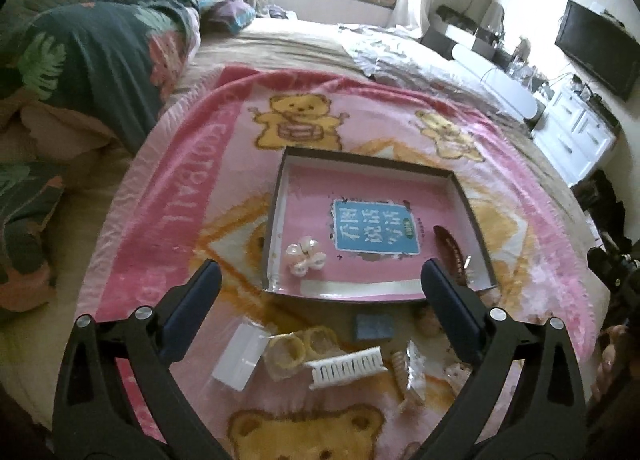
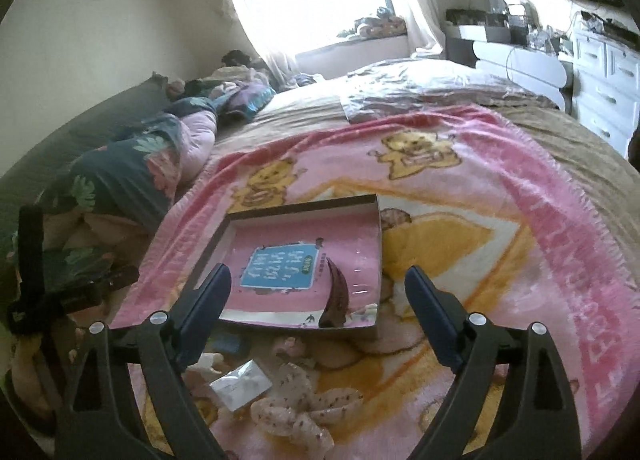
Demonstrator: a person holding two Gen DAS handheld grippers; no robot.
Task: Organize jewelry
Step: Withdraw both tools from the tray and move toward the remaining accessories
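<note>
Over the blanket (image 1: pixel 168 196) in the left wrist view, the left gripper (image 1: pixel 320 280) hangs released and empty, with the box (image 1: pixel 276 196) at twelve o'clock already holding a white flower clip (image 1: pixel 305 256) and a brown claw clip (image 1: pixel 452 250); I would next drop on the white comb (image 1: pixel 346 368) at six o'clock, pinching its spine. From the right wrist view, the right gripper (image 2: pixel 318 286) is likewise released and empty, the speckled scrunchie (image 2: pixel 296 404) at six o'clock; grip one fold and lift clear of the box wall.

pink bear blanket (image 1: pixel 188 196) | floral quilt (image 1: pixel 100 56) | television (image 1: pixel 596 46)
</note>
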